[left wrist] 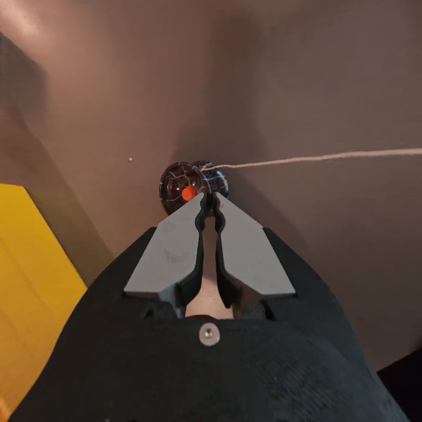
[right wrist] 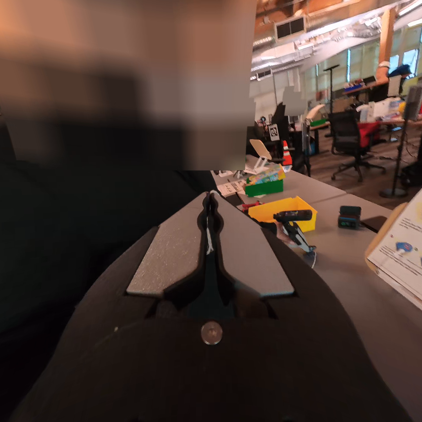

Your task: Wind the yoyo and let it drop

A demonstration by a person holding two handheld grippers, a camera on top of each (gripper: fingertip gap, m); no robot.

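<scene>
The yoyo (left wrist: 180,180) is dark purple with pale lightning streaks and an orange centre dot. My left gripper (left wrist: 209,196) is shut on its lower rim and holds it above the grey table. The white string (left wrist: 319,157) runs taut from the yoyo's groove out of the right edge. My right gripper (right wrist: 209,194) is shut on the string's end (right wrist: 209,239), which shows between the pads. In the right wrist view the left gripper (right wrist: 290,221) shows farther off, held in a hand, with the yoyo (right wrist: 293,214) edge-on at its tips.
A yellow bin (right wrist: 285,210) stands on the grey table (right wrist: 342,251) and also shows in the left wrist view (left wrist: 27,251). Behind it is a green bin (right wrist: 265,188). A small black device (right wrist: 349,217) and a cardboard box (right wrist: 399,251) sit to the right. A person in dark clothing fills the left.
</scene>
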